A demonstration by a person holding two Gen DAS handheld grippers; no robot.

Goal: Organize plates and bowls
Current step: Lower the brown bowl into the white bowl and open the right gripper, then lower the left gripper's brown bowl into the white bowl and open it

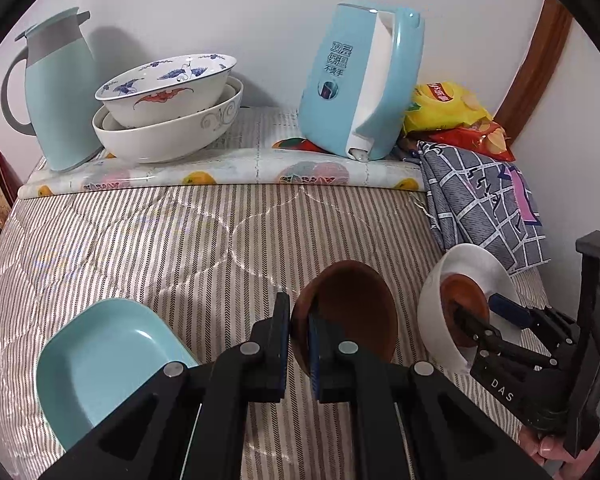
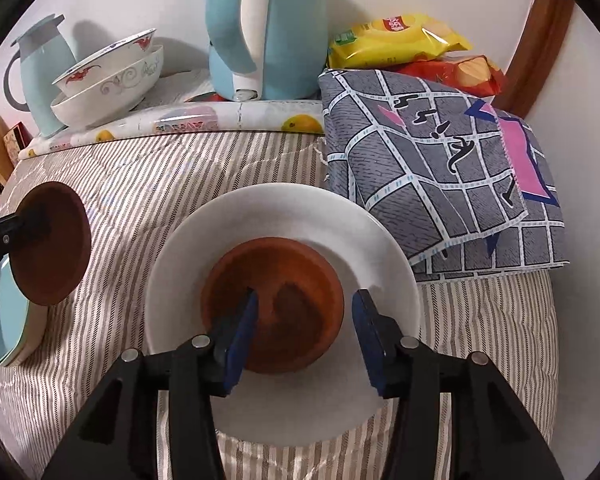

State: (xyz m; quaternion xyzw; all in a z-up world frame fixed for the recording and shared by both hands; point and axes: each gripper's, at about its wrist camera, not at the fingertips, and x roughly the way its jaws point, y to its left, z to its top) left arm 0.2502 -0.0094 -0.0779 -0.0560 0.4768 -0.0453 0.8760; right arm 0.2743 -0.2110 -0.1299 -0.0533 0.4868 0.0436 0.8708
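Nearest, left hand-held gripper (image 1: pixel 299 322) clenched on the near rim of a brown dish (image 1: pixel 346 312), held tilted above the striped bedcover (image 1: pixel 160 236); near rim hidden behind the pads. Left of that dish, a teal square plate (image 1: pixel 96 356), lower edge cut off by the gripper body. Right of the brown dish, right hand-held gripper (image 2: pixel 304 320) spread wide, left pad inside a second brown dish (image 2: pixel 274 308), right pad beyond its rim over the white plate (image 2: pixel 284 220) carrying it; touching or not, hard to tell. White plate's near edge hidden by the gripper arms. Just behind the white plate, a grey patterned cloth (image 2: pixel 440 168), partly covering snack bags (image 2: pixel 400 38). Farthest, on a fruit-print mat (image 1: pixel 220 168): two stacked bowls (image 1: pixel 168 108), a pale jug (image 1: pixel 56 88), a blue kettle (image 1: pixel 360 80) cut off in the right wrist view.
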